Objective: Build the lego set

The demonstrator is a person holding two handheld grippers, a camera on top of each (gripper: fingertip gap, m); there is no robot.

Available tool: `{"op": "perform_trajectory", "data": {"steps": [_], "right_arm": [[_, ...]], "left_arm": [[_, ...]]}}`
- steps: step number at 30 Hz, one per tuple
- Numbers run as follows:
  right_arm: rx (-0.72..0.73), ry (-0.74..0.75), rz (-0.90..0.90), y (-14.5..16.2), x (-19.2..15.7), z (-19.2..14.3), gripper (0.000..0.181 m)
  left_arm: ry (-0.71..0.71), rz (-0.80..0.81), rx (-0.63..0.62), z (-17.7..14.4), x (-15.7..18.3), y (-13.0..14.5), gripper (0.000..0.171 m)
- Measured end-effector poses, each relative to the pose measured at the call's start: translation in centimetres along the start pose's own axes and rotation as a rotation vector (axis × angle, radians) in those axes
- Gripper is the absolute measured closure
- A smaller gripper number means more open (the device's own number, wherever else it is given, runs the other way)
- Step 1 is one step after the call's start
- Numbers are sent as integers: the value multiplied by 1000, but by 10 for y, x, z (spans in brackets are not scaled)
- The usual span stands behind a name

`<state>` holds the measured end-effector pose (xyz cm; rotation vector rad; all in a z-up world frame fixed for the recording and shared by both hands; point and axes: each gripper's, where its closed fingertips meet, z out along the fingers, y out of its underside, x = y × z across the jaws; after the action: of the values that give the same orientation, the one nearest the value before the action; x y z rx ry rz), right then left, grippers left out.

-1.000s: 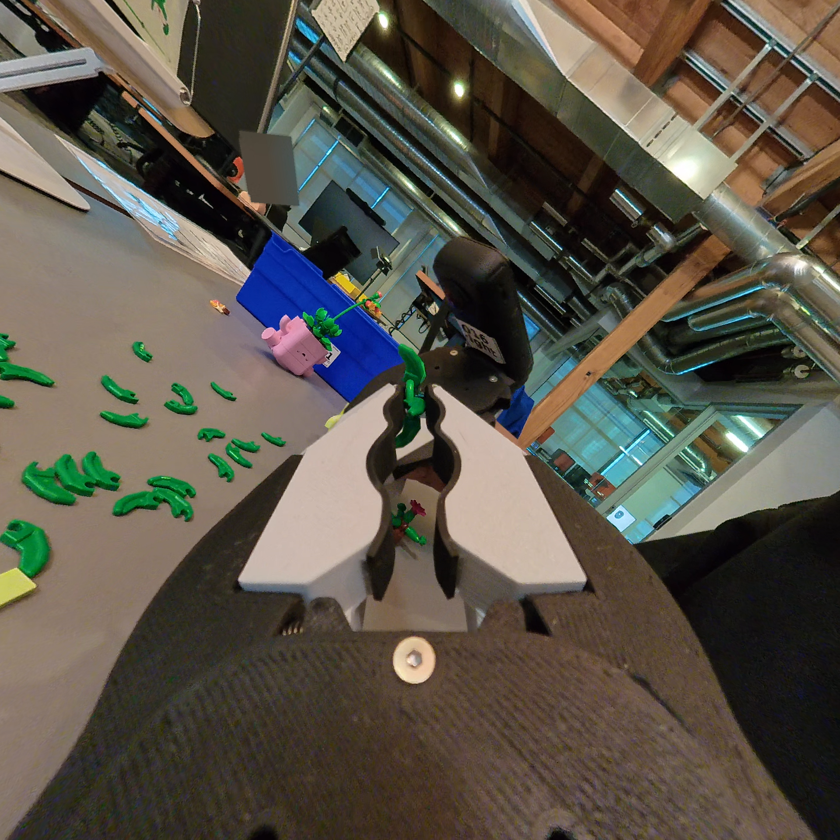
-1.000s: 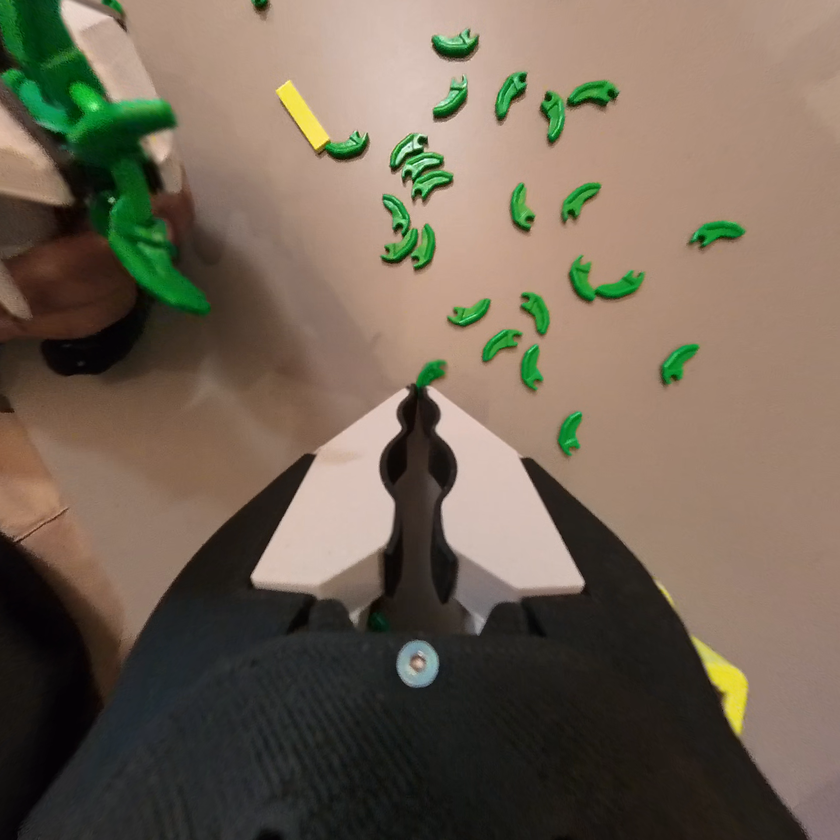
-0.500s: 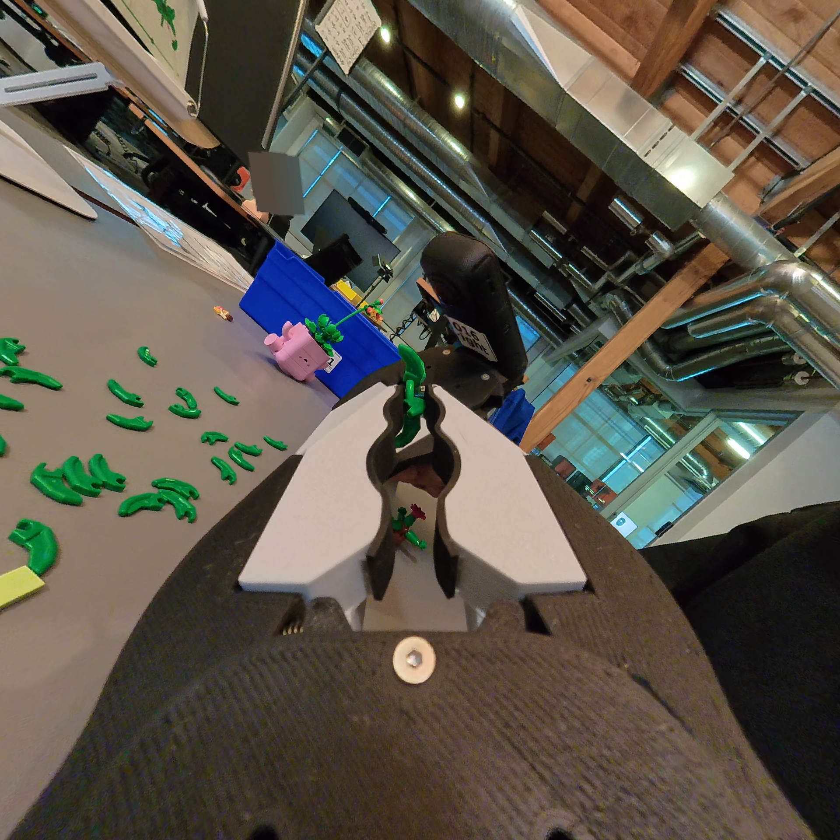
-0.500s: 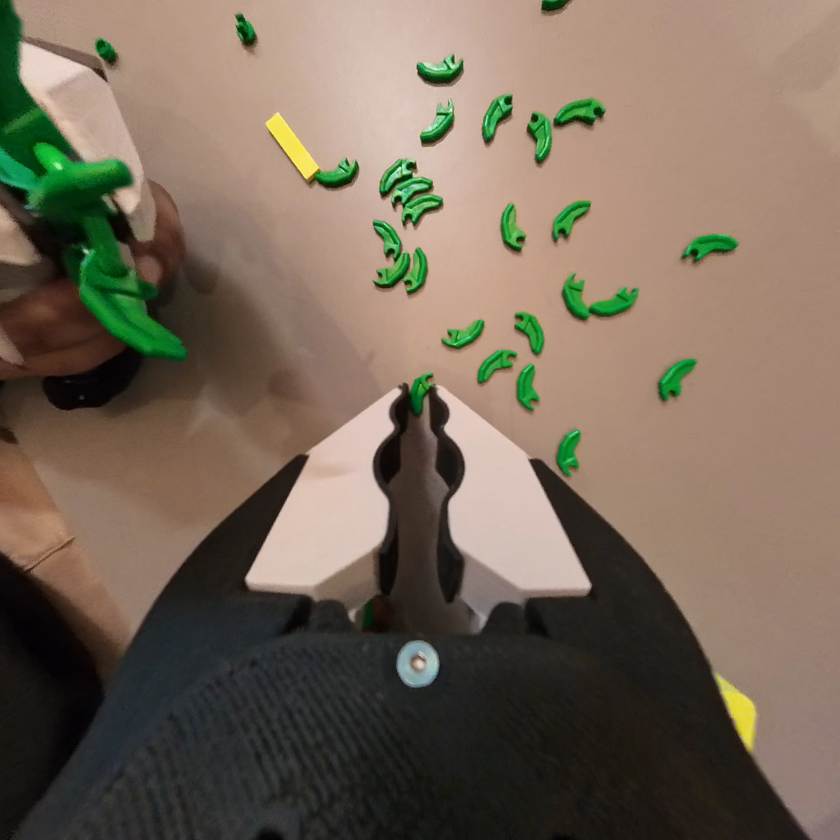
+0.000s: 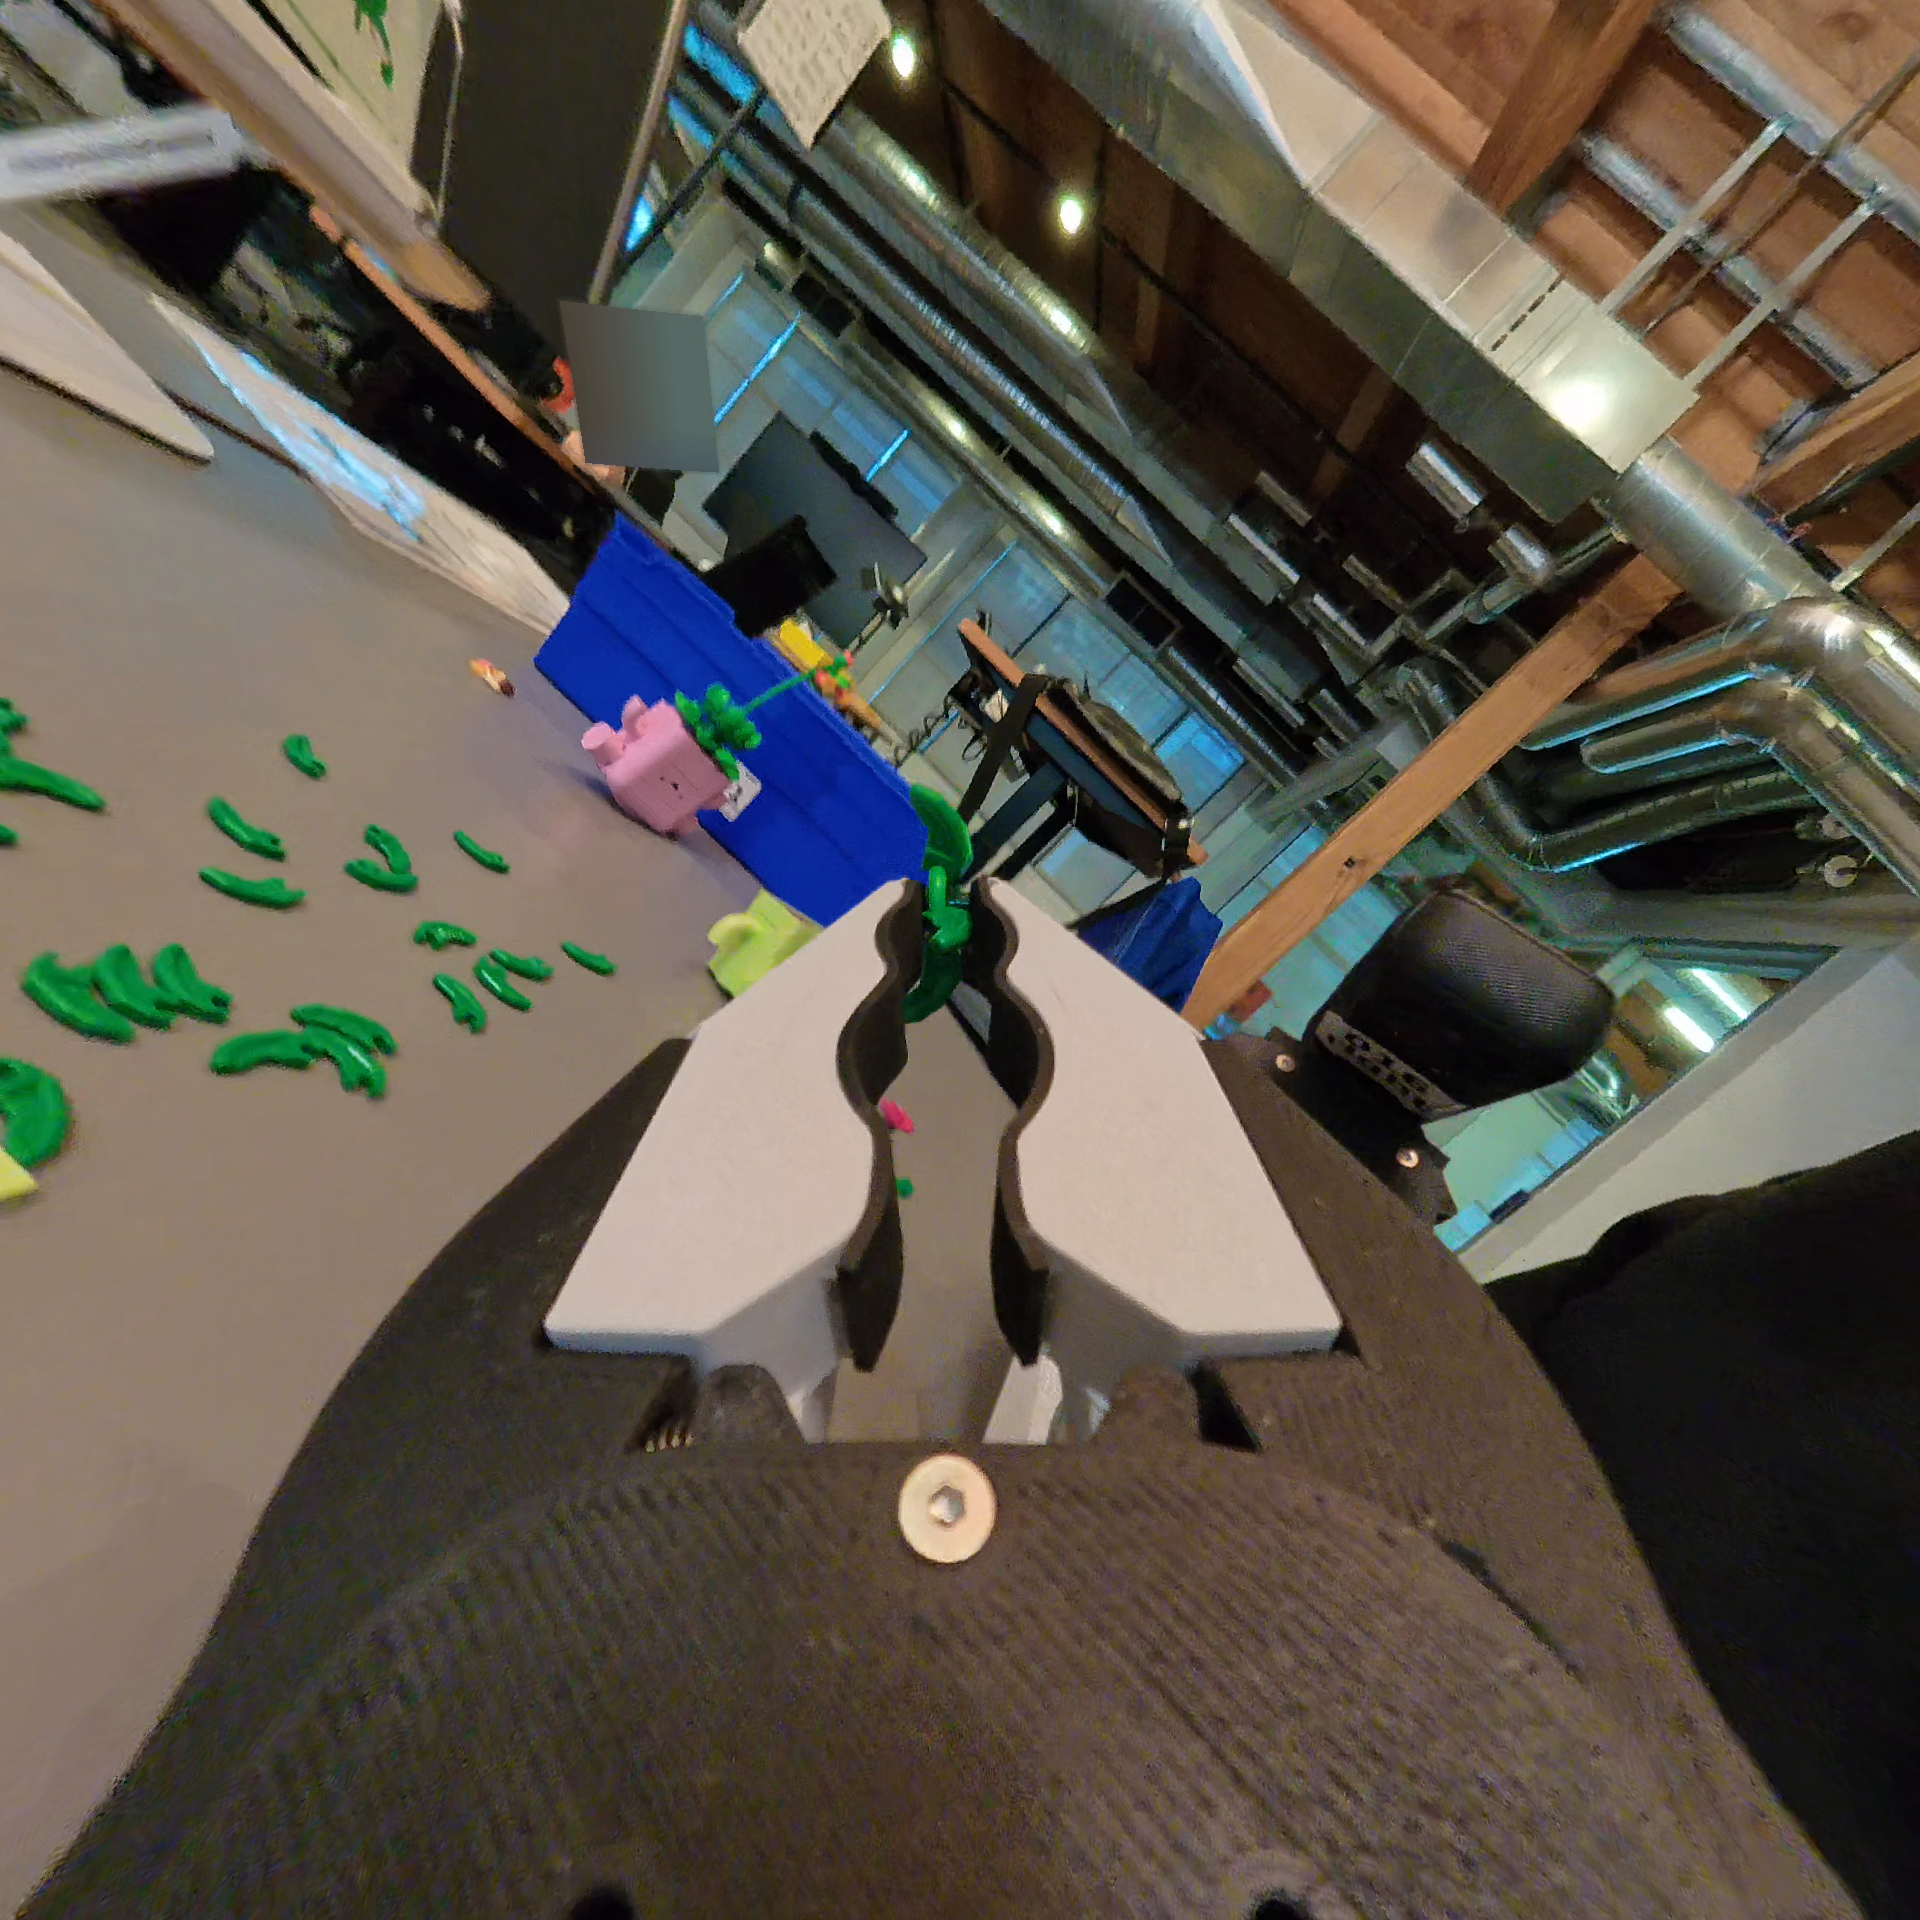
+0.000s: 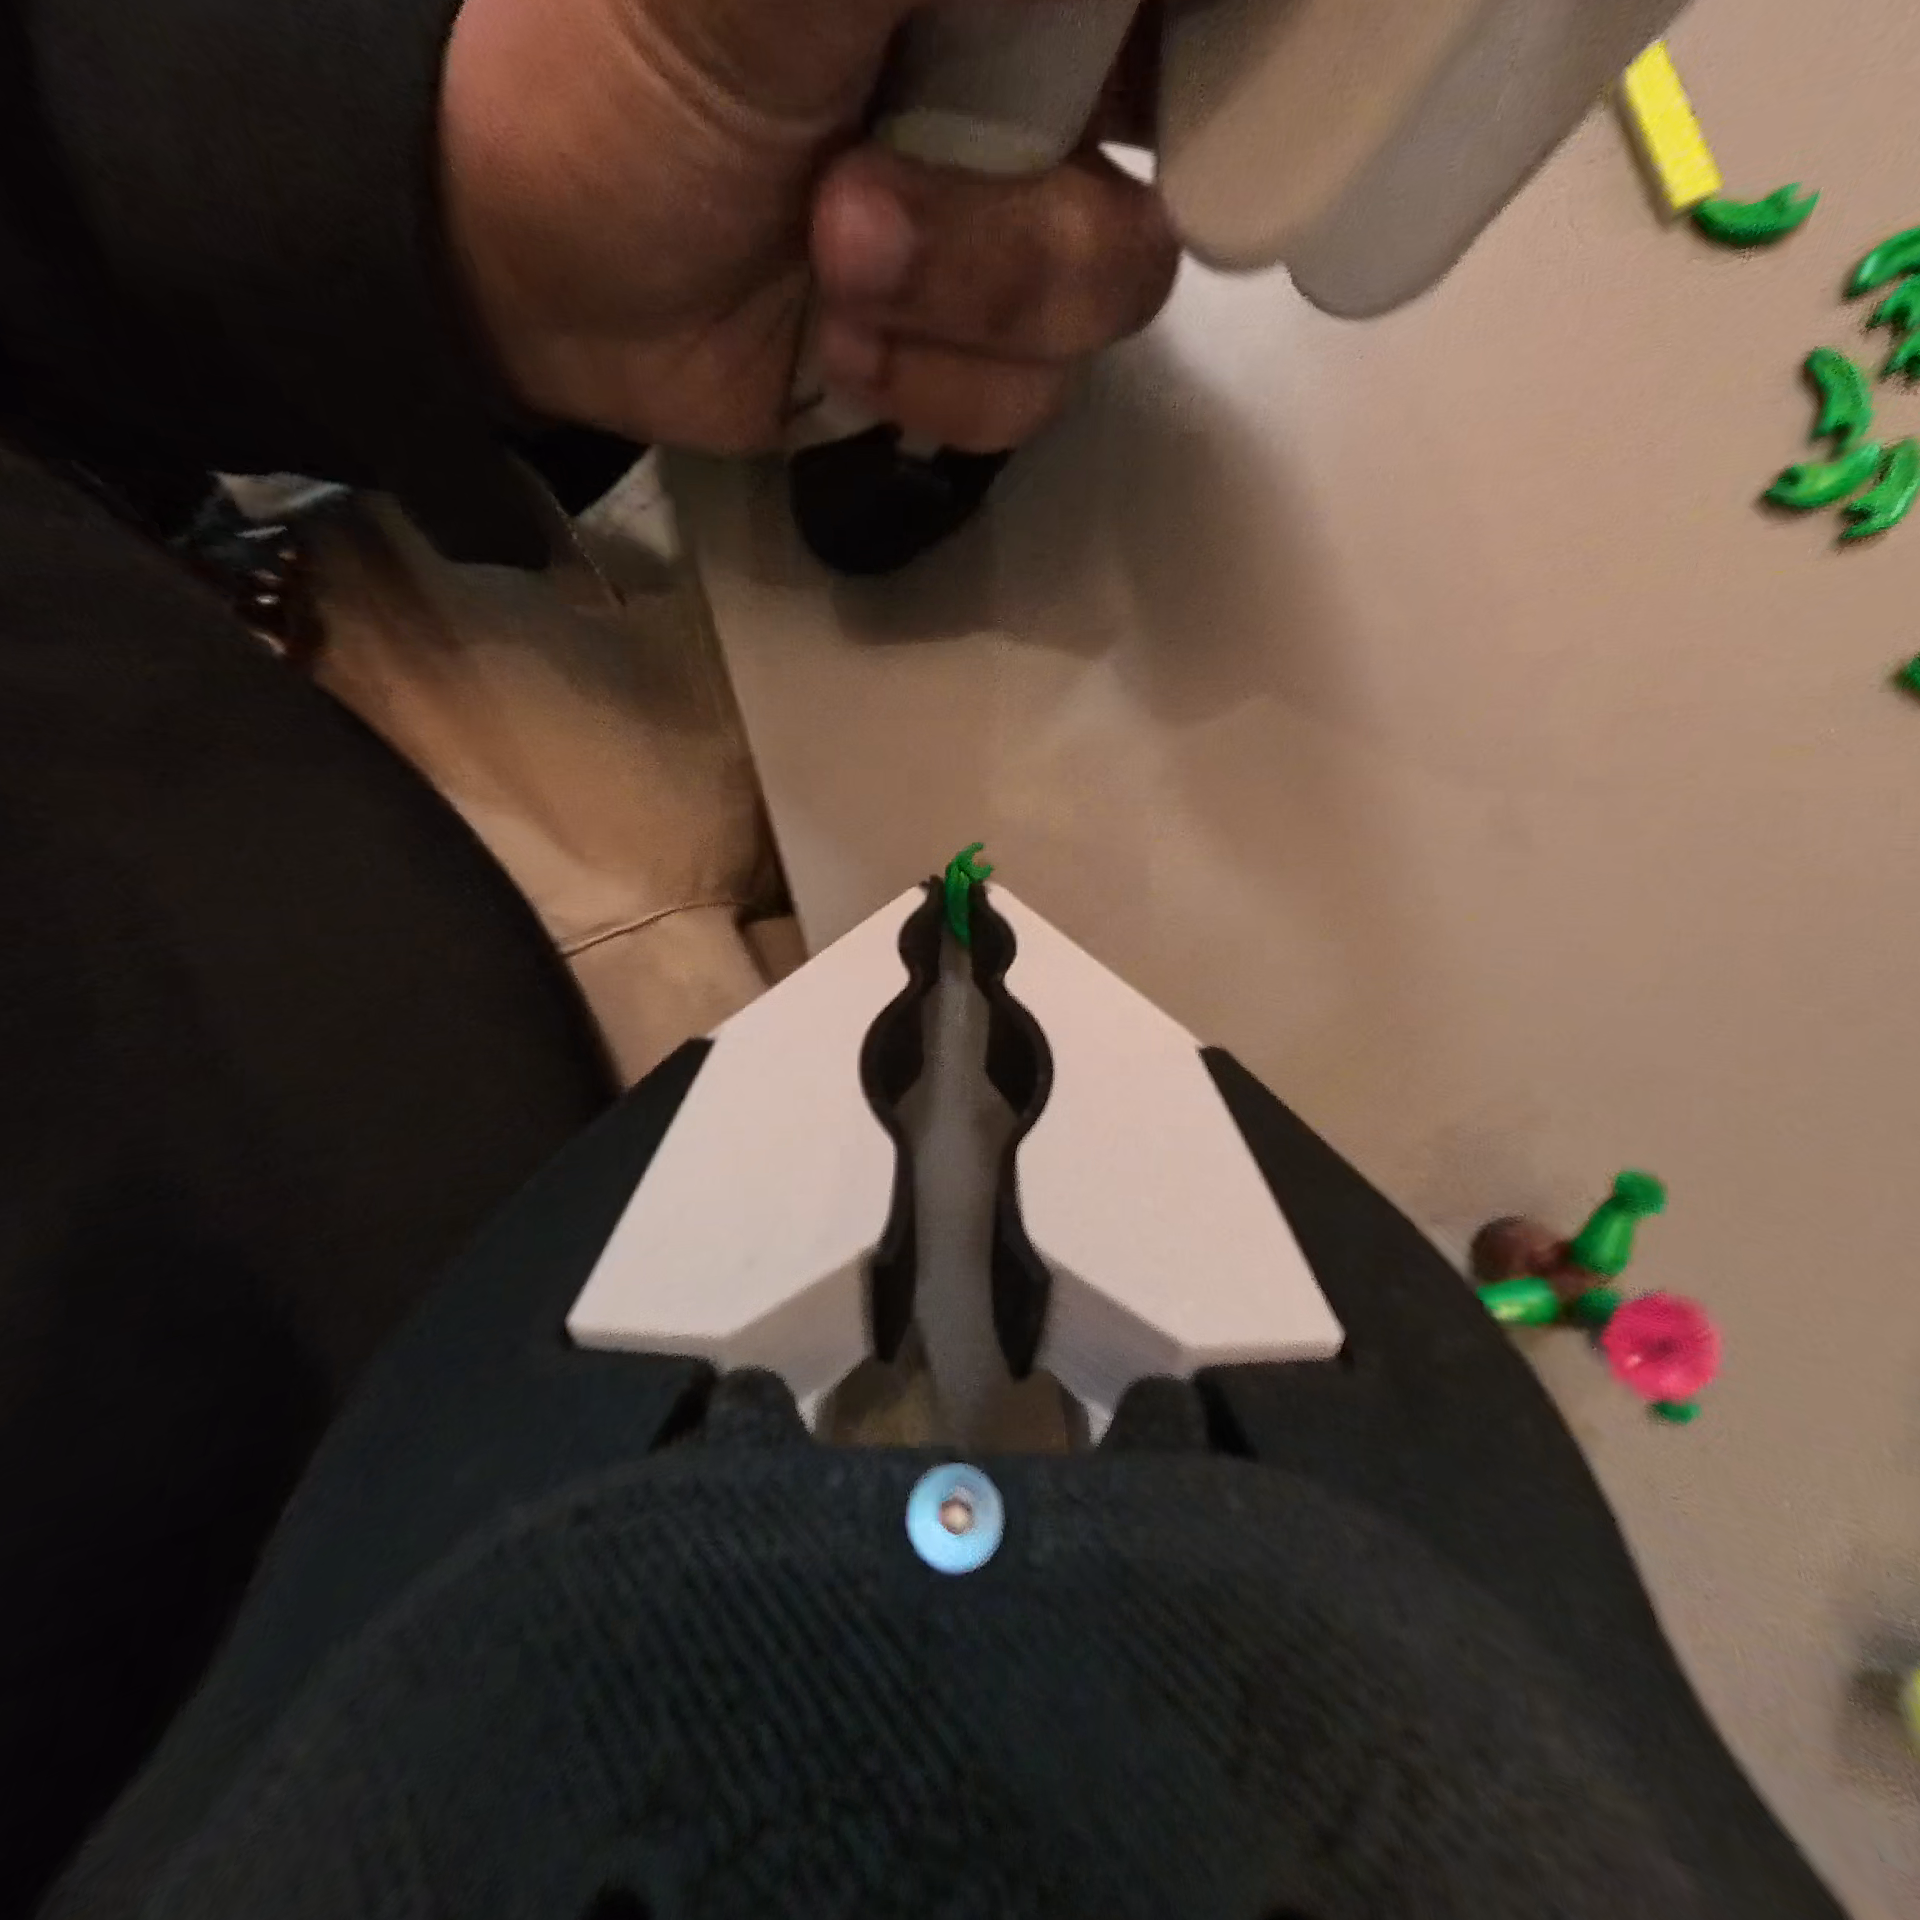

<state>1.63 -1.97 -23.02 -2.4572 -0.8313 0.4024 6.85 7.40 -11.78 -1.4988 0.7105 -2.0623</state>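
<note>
My left gripper (image 5: 943, 896) is shut on a green stem with leaves (image 5: 940, 935), held up in the air; the top leaf (image 5: 940, 831) sticks out past the tips. My right gripper (image 6: 961, 896) is shut on a small green leaf piece (image 6: 964, 883), pinched at the very tips above the table's near edge. Several loose green leaf pieces lie on the grey table in the left wrist view (image 5: 260, 1039) and at the right edge of the right wrist view (image 6: 1839, 468). The hand (image 6: 831, 229) on the left gripper fills the top of the right wrist view.
A pink pig-shaped pot with a green plant (image 5: 665, 769) stands before a blue bin (image 5: 769, 748). A lime-green piece (image 5: 758, 935) lies near it. A yellow flat piece (image 6: 1668, 135) and a small twig with a pink flower (image 6: 1652, 1340) lie on the table. The person's lap is at the left. One gripper's finger ends stand about 15 cm off the other's.
The right jaws stood shut just behind a leaf on the table, parted around it, then closed on it and carried it up and toward the near edge. The left gripper keeps its stem.
</note>
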Motion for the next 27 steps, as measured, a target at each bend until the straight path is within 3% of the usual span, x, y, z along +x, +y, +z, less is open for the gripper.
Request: {"op": "perform_trajectory", "data": {"steps": [3, 6, 8, 16, 23, 27], "right_arm": [[71, 24, 45, 13, -11, -10, 178], [110, 86, 54, 25, -11, -23, 181], [122, 136, 71, 32, -7, -29, 181], [197, 206, 163, 47, 8, -42, 176], [292, 128, 226, 19, 9, -33, 171], [323, 220, 224, 9, 26, -26, 162]], "left_arm": [[-75, 45, -150, -3, 7, 27, 166], [-161, 220, -357, -8, 9, 67, 166], [-150, 221, -419, -8, 17, 82, 166], [-214, 182, -404, -20, 14, 78, 166], [-238, 163, -418, -25, 7, 86, 166], [-241, 166, -398, -27, 6, 81, 166]]}}
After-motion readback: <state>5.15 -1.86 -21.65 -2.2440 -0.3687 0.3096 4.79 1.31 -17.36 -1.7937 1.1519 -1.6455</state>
